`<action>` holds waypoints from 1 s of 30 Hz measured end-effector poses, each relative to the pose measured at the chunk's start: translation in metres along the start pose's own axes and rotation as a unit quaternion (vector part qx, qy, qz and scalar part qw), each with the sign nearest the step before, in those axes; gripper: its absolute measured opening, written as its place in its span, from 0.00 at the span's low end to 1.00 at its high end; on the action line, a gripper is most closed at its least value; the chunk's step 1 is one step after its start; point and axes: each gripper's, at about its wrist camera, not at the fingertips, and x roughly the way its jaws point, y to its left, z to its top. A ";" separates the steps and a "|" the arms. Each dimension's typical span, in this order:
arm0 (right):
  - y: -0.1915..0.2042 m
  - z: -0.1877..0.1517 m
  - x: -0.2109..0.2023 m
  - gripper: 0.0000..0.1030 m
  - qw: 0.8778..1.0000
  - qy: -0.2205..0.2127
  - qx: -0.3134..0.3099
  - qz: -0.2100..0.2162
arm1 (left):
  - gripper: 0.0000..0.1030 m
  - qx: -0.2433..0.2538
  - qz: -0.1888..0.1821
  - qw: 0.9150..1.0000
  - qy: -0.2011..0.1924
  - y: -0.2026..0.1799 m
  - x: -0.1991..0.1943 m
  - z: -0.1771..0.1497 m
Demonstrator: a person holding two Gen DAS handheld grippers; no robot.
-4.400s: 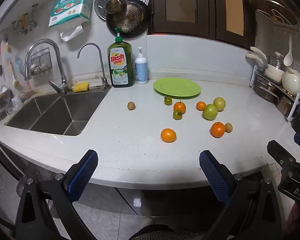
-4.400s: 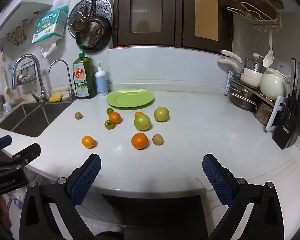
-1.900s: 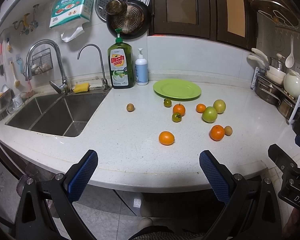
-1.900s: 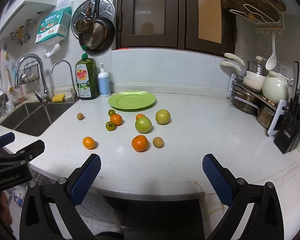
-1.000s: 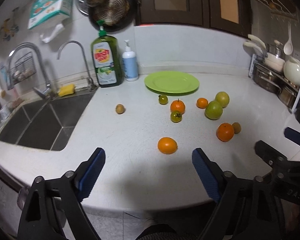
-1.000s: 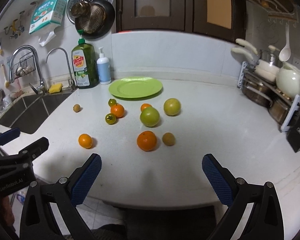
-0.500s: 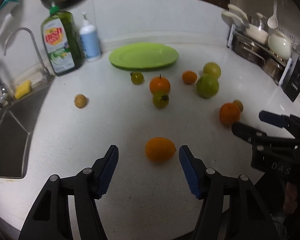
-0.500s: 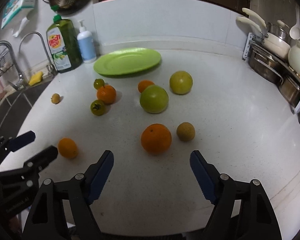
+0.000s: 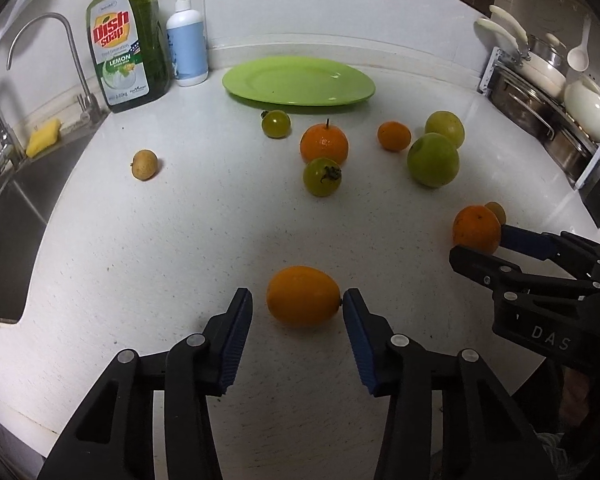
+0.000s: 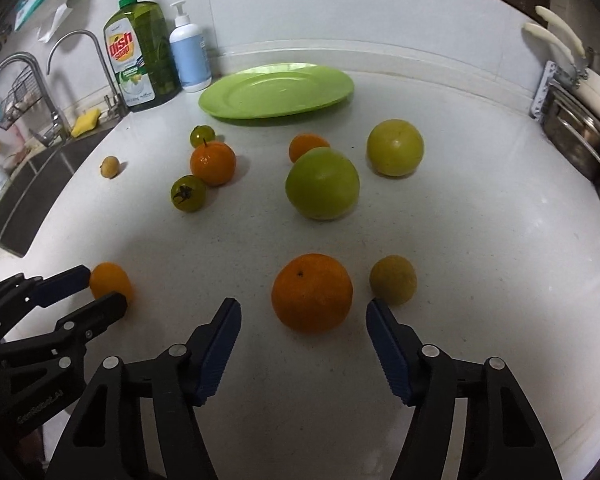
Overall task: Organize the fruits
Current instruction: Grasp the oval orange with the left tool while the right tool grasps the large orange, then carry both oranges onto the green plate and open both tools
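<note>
Your left gripper (image 9: 296,308) is open around the small orange (image 9: 302,295); your right gripper (image 10: 303,314) is open, the big orange (image 10: 311,292) just ahead; squeeze both, then carry them to the green plate (image 10: 276,90) far ahead

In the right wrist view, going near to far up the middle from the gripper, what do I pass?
right gripper → large orange → big green fruit → small orange → green plate

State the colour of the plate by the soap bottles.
Bright green plate, clearest in the right wrist view.
</note>
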 end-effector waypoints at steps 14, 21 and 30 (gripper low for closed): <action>-0.003 0.004 0.006 0.42 1.000 0.006 0.002 0.008 | 0.38 0.005 -0.003 1.000 0.000 -0.003 0.003 0.008; -0.001 0.008 -0.001 0.41 1.000 -0.003 0.000 0.021 | 0.38 0.013 -0.001 1.000 -0.014 -0.004 -0.002 0.017; 0.012 0.030 -0.012 0.41 0.999 -0.037 -0.026 0.030 | 0.38 0.027 -0.003 0.999 -0.038 -0.002 -0.007 0.041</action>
